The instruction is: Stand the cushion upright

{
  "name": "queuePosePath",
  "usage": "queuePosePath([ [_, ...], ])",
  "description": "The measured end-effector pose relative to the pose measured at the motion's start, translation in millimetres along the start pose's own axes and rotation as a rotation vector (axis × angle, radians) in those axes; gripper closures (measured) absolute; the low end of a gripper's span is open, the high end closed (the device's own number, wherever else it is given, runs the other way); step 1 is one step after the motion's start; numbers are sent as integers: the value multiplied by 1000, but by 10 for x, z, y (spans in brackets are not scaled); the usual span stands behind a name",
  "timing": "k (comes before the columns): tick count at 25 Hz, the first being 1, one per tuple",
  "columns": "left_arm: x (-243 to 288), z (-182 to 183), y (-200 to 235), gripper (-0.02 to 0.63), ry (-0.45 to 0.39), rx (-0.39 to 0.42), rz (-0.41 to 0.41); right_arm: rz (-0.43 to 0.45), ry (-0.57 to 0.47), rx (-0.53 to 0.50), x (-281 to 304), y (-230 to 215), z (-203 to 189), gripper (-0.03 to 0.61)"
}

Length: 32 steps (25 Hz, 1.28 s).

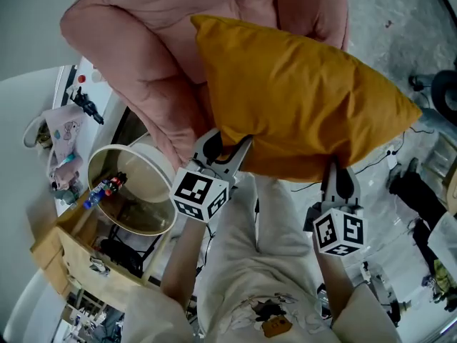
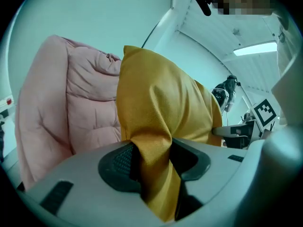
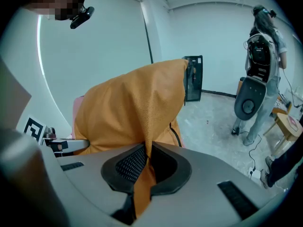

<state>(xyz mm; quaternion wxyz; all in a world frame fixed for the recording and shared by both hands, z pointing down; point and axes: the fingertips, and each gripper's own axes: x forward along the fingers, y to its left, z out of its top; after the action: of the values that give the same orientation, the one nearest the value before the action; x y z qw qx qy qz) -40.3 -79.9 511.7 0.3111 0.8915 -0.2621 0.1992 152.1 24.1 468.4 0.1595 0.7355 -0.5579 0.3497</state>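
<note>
A mustard-yellow cushion (image 1: 300,98) hangs lifted in front of me, tilted, with its near edge pinched by both grippers. My left gripper (image 1: 230,147) is shut on a thick fold of the cushion (image 2: 156,122) at its near left corner. My right gripper (image 1: 335,168) is shut on a thin pinch of the cushion (image 3: 142,108) along the near right edge. Behind the cushion sits a pink padded chair (image 1: 150,56), its quilted back showing in the left gripper view as the pink chair (image 2: 71,103).
A round beige side table (image 1: 132,191) with small items stands at the left, above a wooden shelf (image 1: 78,256). My legs (image 1: 264,263) are below the grippers. A person (image 3: 262,56) with equipment stands at the far right on the grey floor (image 3: 213,122). Cables (image 1: 385,156) trail at right.
</note>
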Motion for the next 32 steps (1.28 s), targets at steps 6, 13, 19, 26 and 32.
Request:
queuePosePath([
  [6,-435,225,86,423,-59,-43,99,59,-54,-45,-61,350,320,535],
  [13,-877,456,213,423,-145,-75,211,160,-94,-101,-5,745,644,537],
  [19,-1143,567,445,423,-208,-113,287,251,-104,-168,178,1125,854,537],
  [26,-1176,750,787,423,-261,-158,348,312,-109,-206,550,1453,1147,537],
  [32,-1006,849,1075,423,-274,-150,388,337,-91,-213,948,1546,1237,535],
])
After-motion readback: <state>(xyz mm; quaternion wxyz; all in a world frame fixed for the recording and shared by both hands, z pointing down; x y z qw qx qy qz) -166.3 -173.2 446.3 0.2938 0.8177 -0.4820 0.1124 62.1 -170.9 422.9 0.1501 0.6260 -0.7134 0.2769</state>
